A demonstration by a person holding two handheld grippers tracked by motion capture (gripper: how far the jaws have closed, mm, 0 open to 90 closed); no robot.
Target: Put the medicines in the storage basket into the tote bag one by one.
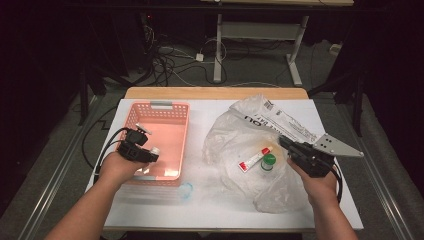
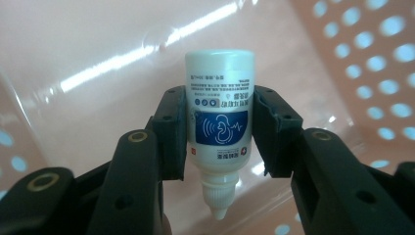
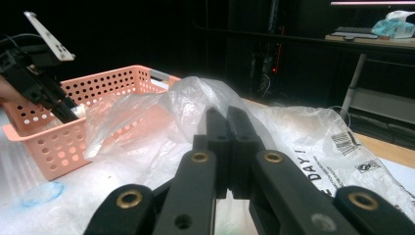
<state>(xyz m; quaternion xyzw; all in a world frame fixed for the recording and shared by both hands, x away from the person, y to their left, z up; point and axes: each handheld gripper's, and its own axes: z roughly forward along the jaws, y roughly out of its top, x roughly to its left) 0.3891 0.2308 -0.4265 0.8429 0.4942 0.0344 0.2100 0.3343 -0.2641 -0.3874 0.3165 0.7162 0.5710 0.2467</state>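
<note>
Dropper bottle, small and white with a blue label, is pinched between the pads of the left tool, nozzle pointing back toward the hand, and it hangs inside the pink basket above its bare floor. The step in hand looks like placing: the bottle has been carried over the basket and seems ready to go down. The next move should call for lowering it close to the floor and then spreading the jaws, so it does not bounce or roll. The right tool has its jaws pressed together on nothing and rests on the clear plastic bag on the desk. Counting: one basket, one bag, one held bottle, and in the bag one red-and-white tube and one green-capped bottle.
</note>
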